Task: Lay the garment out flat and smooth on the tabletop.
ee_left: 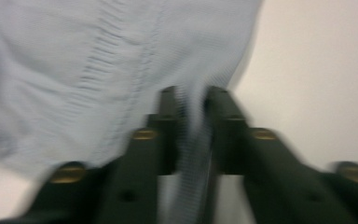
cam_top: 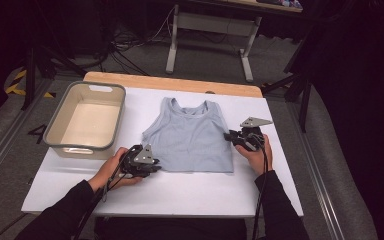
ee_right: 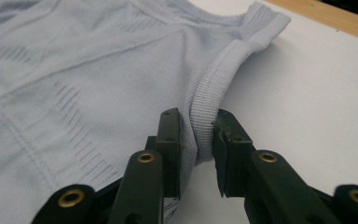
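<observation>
A pale blue tank top lies flat on the white table top, neck toward the far side. My left gripper is at its near left hem corner. In the left gripper view the black jaws are shut on a fold of the blue cloth, blurred. My right gripper meets the top's right side below the armhole. In the right gripper view its jaws pinch the ribbed armhole edge, which stands up between the pads.
A beige plastic bin stands at the table's left, with nothing seen in it. A bare wooden strip runs along the far edge. Beyond it are a desk frame and cables on the floor.
</observation>
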`<state>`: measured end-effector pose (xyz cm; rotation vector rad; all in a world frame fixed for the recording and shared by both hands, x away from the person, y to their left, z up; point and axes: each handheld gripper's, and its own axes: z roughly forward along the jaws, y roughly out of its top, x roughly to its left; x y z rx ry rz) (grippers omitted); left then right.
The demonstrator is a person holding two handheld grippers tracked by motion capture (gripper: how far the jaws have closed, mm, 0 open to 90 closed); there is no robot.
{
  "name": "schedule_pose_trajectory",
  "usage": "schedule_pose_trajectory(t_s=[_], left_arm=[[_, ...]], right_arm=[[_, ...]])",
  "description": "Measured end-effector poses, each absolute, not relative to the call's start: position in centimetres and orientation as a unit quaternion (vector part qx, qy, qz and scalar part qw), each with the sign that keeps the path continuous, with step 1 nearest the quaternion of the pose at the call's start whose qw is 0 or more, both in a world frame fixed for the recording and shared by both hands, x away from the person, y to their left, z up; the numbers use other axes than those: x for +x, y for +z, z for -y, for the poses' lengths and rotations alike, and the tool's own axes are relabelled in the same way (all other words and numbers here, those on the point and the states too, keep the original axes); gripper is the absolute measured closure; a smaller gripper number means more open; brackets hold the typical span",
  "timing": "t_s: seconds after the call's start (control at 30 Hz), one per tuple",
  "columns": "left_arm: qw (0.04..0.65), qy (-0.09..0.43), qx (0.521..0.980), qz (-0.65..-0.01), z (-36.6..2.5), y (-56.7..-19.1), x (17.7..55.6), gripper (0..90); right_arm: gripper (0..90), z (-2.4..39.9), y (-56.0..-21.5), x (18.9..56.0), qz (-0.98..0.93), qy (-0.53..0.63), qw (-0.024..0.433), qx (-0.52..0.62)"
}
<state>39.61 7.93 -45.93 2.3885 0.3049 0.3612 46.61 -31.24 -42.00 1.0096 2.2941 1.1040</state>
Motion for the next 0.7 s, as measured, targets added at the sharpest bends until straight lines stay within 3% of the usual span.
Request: schedule_pose_trajectory(t_s=[0.17,0.47,0.7], left_arm=[[0.326,0.173,0.923,-0.106,-8.0,-45.2,39.0,85.1],[0.338,0.173,0.918,-0.119,-10.4,-44.8,37.7,85.0],[0.321,0.169,0.924,-0.121,-11.0,-45.7,37.1,85.0]], right_arm=[[75.5,31.2,-40.8,45.6,-0.816,0.398,0.203,0.368],[65.8,30.2,-39.1,43.8,-0.806,0.421,0.198,0.366],[66.9,30.8,-40.1,43.7,-0.827,0.395,0.211,0.340]])
